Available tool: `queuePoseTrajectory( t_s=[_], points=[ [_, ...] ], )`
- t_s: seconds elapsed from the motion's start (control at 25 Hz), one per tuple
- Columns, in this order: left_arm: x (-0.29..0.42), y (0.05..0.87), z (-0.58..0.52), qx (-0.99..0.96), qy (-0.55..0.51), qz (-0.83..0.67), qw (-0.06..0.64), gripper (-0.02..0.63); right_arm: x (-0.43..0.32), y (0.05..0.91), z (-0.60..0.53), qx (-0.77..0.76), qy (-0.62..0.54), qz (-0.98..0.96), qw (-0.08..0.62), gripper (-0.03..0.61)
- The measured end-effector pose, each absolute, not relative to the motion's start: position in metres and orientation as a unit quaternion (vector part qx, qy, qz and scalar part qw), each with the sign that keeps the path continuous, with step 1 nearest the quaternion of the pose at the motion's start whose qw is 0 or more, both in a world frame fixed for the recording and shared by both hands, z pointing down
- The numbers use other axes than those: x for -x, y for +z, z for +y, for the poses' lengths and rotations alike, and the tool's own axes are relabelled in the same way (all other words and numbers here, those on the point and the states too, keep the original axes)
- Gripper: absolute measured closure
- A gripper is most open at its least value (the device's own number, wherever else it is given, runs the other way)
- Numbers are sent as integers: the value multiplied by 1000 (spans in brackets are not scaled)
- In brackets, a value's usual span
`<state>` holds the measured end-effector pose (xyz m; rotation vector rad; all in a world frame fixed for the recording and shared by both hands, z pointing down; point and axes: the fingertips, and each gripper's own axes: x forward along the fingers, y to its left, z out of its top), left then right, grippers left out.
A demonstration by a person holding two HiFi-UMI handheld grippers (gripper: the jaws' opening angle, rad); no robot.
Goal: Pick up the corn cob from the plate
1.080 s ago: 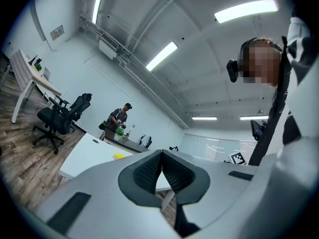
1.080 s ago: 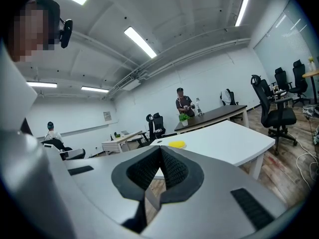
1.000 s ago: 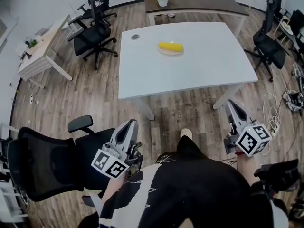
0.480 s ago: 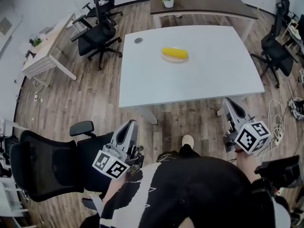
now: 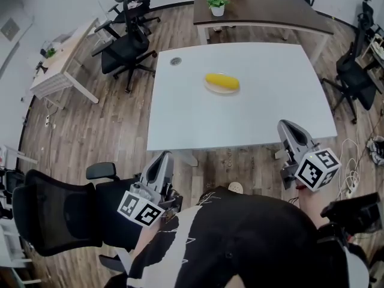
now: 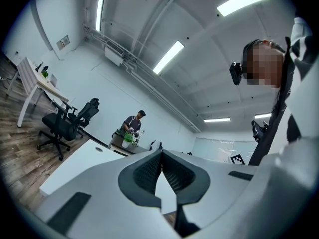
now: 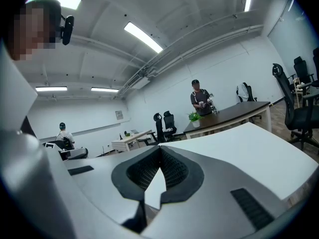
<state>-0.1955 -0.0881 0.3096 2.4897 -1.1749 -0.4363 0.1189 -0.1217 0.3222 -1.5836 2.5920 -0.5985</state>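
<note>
Corn cob nearer — smooth, bright yellow

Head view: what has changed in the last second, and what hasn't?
The person stepped toward the white table, so the corn cob on its plate looks nearer; the right tongs now overlap the table's near edge. Nothing grabbed or released. The left tongs and right tongs stayed shut and empty; the corn cob stayed put.

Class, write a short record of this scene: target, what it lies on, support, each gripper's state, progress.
target: yellow corn cob
lies on: pale round plate
support: white rectangular table
left gripper: jaws together, empty, short of the table
right gripper: jaws together, empty, by the table's near edge
progress: cob not yet picked up
</note>
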Motion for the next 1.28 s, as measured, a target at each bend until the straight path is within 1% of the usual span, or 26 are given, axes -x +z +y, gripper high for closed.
queuePoseTrajectory(
  t_s=[0.4, 0.6, 0.76, 0.96, 1.08, 1.28],
  points=[
    [168, 293, -130, -871, -171, -432, 161, 600, -146, 318, -169, 506, -194, 840, 4, 563],
    [156, 300, -144, -868, -169, -436, 166, 600, -155, 316, -188, 492, -183, 851, 14, 563],
    [145, 306, -158, -864, -161, -439, 186, 600, -171, 317, -202, 496, -178, 850, 12, 563],
    [123, 334, -174, -863, -96, -433, 241, 600, -191, 328, -213, 515, -202, 833, 12, 563],
    [116, 341, -179, -865, -84, -427, 248, 600, -192, 334, -214, 512, -202, 835, 11, 563],
    [105, 338, -191, -865, -99, -425, 246, 600, -199, 347, -217, 515, -210, 831, 14, 563]
  ],
)
